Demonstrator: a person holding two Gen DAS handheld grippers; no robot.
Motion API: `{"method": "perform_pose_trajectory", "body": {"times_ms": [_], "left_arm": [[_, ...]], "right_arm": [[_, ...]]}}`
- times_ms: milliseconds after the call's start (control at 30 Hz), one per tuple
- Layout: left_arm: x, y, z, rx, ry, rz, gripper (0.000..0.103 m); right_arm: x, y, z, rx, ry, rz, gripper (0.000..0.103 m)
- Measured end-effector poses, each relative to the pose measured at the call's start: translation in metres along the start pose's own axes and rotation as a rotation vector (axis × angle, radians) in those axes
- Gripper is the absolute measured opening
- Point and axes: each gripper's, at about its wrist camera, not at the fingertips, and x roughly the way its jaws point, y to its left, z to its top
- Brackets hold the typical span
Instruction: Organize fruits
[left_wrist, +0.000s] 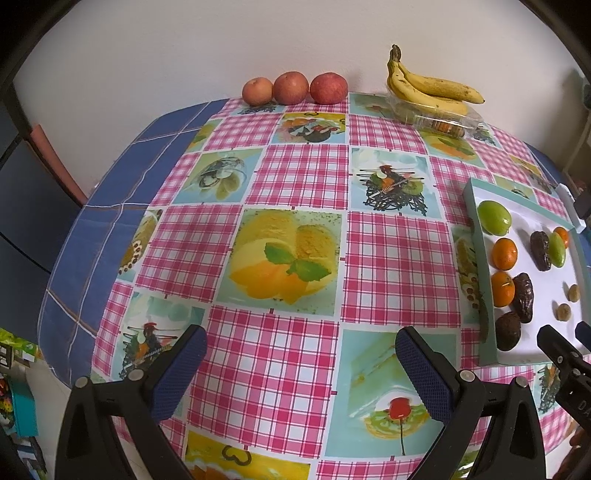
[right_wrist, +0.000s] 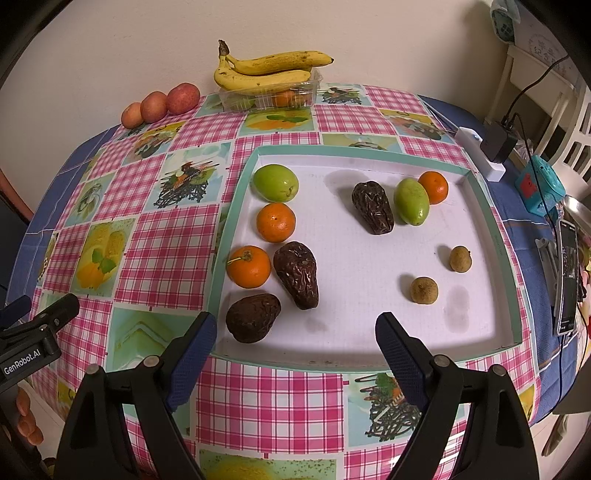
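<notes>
Both claws are hovering wide open over the worktop (left_wrist: 295, 177), holding nothing. Right claw (right_wrist: 295, 332) is sitting just short of the near rim of the white tray (right_wrist: 354, 317), fingers splayed either side of bare tray floor. Ahead-left of it, close to its left finger, a dark wrinkled avocado (right_wrist: 252, 317) is lying; just beyond that a second dark avocado (right_wrist: 297, 274) is touching an orange (right_wrist: 248, 266). Further ahead on the left, another orange (right_wrist: 276, 222) and then a green fruit (right_wrist: 275, 182) near the far-left tray corner. Ahead-right, two small brown round fruits (right_wrist: 424, 290) and (right_wrist: 460, 259) are lying apart from each other. Far ahead-right, a third dark avocado (right_wrist: 372, 207), a green oval fruit (right_wrist: 411, 201) and a small orange (right_wrist: 433, 187) are clustering side by side. Beyond the tray at the wall, bananas (right_wrist: 266, 70) are resting on a clear plastic box (right_wrist: 273, 96), with three apples (right_wrist: 160, 105) in a row off to the far left. Left claw (left_wrist: 301, 365) is hanging over the patterned cloth, well left of the tray (left_wrist: 485, 332), which is lying to its right; apples (left_wrist: 291, 88) and bananas (left_wrist: 428, 86) are far ahead of it. A phone (right_wrist: 567, 277) and charger (right_wrist: 498, 142) are lying right of the tray.
</notes>
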Motion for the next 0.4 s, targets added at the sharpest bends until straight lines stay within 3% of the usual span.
{"method": "perform_pose_trajectory", "body": {"times_ms": [400], "left_arm": [[0.0011, 0.0005, 0.0003, 0.000, 0.006, 0.001, 0.103]], "right_arm": [[-0.0003, 0.0002, -0.0002, 0.000, 0.000, 0.000, 0.088]]}}
